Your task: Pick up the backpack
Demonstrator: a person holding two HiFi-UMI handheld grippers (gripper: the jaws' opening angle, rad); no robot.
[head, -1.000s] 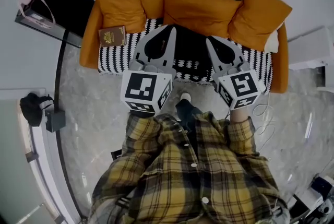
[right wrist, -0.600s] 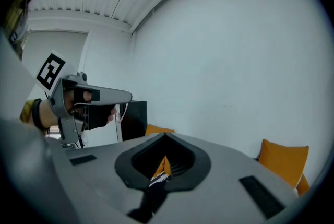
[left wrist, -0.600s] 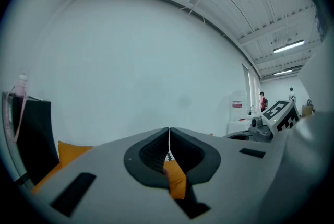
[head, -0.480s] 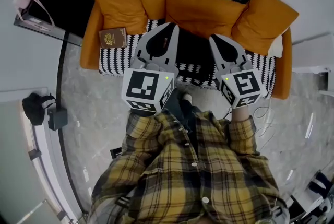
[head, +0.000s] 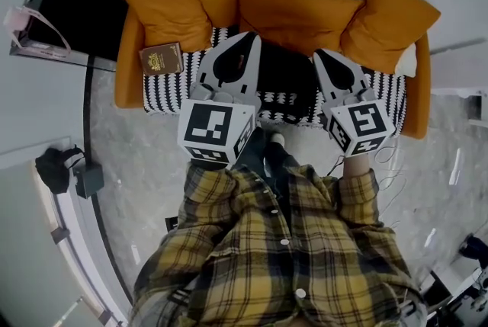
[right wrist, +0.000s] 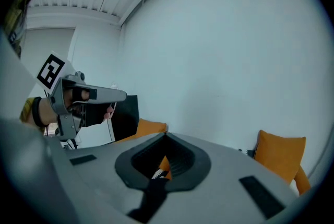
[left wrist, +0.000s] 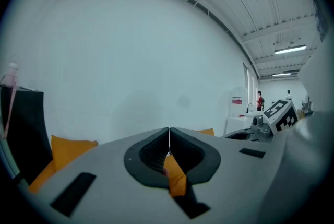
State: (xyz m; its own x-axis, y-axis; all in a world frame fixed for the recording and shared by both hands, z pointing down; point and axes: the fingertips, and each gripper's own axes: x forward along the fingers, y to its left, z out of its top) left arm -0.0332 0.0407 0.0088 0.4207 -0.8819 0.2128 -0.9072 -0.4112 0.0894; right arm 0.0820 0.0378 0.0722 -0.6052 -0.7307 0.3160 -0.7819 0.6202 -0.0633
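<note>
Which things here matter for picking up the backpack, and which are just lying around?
For the job:
- black backpack, on the sofa seat between the grippers
- left gripper, shut
- right gripper, shut

Lying about:
- brown book at the sofa's left end
- orange cushions
- black-and-white patterned throw
- black bag on the floor

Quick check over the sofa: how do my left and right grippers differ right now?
The left gripper slants rightward in the head view, on the side of the brown book; the right gripper slants leftward. The left gripper's tip sits slightly higher in that picture than the right gripper's. Both are shut, hold nothing and point at the orange sofa.
</note>
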